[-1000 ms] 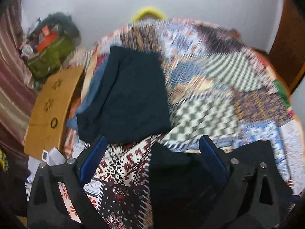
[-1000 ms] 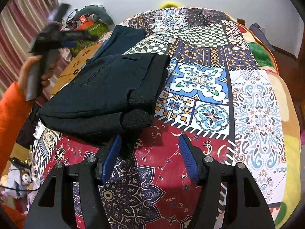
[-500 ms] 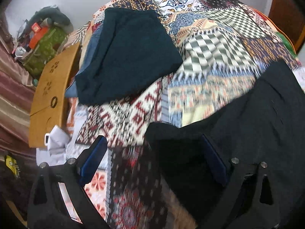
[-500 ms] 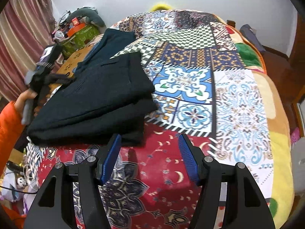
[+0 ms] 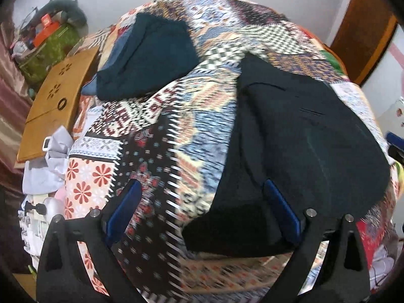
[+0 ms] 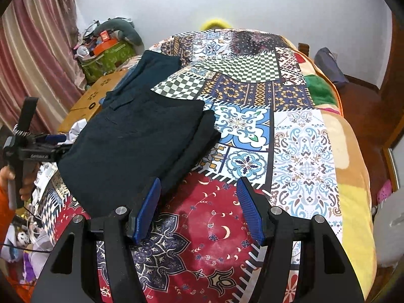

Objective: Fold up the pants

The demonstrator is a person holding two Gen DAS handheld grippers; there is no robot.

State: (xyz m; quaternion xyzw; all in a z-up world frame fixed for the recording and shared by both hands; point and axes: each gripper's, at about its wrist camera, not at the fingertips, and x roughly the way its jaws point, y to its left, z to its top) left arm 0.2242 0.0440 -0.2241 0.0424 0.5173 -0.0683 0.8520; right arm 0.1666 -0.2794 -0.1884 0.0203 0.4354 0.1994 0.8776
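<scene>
Left wrist view: the left gripper [image 5: 202, 212] hangs over the near left part of the bed [image 5: 176, 151], which is covered by a patchwork quilt. Its fingers [image 5: 123, 209] stand wide apart with nothing clamped; the left pad is over bare quilt, and the right pad lies over the near edge of the folded black pants [image 5: 303, 139]. Whether that pad touches the cloth cannot be told. The pants lie flat toward the right side of the bed. Farther up, near the bed's left edge, sits a second folded dark garment [image 5: 151, 55] on top of a blue one. Beyond that edge stand a brown cardboard box [image 5: 55, 101] and a green bag [image 5: 48, 50]. The quilt looks blurred.

Right wrist view: the right gripper [image 6: 199, 209] is above the red patch at the bed's near edge, fingers [image 6: 250, 212] spread wide and empty. The pants [image 6: 131, 151] lie just left of its left pad, folded in layers, along the left half of the bed. At the bed's left edge a hand [image 6: 15, 181] with an orange sleeve holds the left gripper [image 6: 53, 141], whose tips are close by the pants' left edge.
</scene>
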